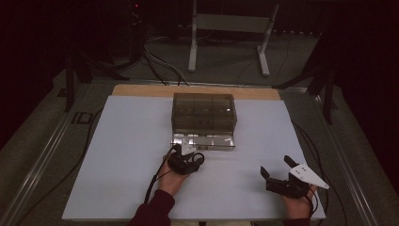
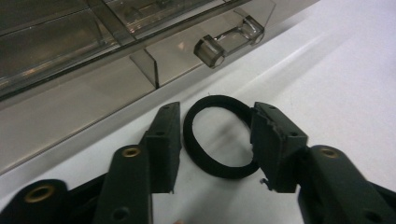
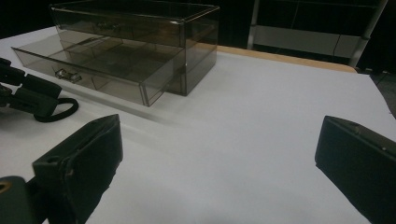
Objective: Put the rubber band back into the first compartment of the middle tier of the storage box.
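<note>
A black elastic band lies flat on the white table sheet, just in front of a smoky clear drawer box whose bottom drawer is pulled out. My left gripper is low over the sheet with the band between its jaws. One jaw touches the band's side and the other stands a sliver off it. From above, the left gripper sits right at the drawer front. My right gripper rests near the table's front right, wide open and holding nothing, and its own view shows the band at far left.
The drawer's clear handle juts toward my left gripper. The white sheet covers the table to a wooden strip at the back. A metal frame and cables stand on the floor behind.
</note>
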Demonstrator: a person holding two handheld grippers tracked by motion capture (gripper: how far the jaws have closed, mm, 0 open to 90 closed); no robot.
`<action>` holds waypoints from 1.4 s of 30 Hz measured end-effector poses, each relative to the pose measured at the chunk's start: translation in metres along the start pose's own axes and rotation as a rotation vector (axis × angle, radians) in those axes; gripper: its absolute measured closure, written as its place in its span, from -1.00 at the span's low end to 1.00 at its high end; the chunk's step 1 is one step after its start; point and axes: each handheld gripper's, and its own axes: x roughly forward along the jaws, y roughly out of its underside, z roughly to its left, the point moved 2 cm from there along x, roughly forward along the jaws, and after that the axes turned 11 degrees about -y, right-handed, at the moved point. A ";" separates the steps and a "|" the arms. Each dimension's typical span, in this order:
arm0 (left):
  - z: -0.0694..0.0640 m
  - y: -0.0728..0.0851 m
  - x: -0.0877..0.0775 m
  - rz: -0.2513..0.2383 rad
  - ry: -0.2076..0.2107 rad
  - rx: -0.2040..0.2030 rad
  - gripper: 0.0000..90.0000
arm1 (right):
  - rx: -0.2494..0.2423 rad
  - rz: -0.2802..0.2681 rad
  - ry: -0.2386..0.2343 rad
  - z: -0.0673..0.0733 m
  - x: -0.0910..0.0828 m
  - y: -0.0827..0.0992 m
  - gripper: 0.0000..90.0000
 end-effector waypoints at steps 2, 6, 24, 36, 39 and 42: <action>0.001 0.000 0.001 0.010 -0.013 -0.004 0.41 | 0.000 0.000 0.001 0.000 0.000 0.000 -0.97; 0.000 -0.002 0.001 0.024 -0.056 0.016 0.58 | 0.000 0.002 0.003 -0.001 0.000 0.000 -0.97; -0.005 -0.003 -0.001 0.037 -0.030 0.044 0.96 | 0.002 0.005 0.000 -0.001 0.001 0.001 -0.97; -0.006 -0.011 -0.007 -0.002 -0.028 0.044 0.96 | 0.003 0.007 0.001 -0.002 0.001 0.001 -0.97; -0.006 -0.014 -0.009 -0.012 -0.030 0.040 0.96 | 0.003 0.007 0.001 -0.002 0.001 0.001 -0.97; -0.005 -0.016 -0.010 -0.020 -0.032 0.042 0.96 | 0.005 0.005 0.002 -0.002 0.001 0.001 -0.97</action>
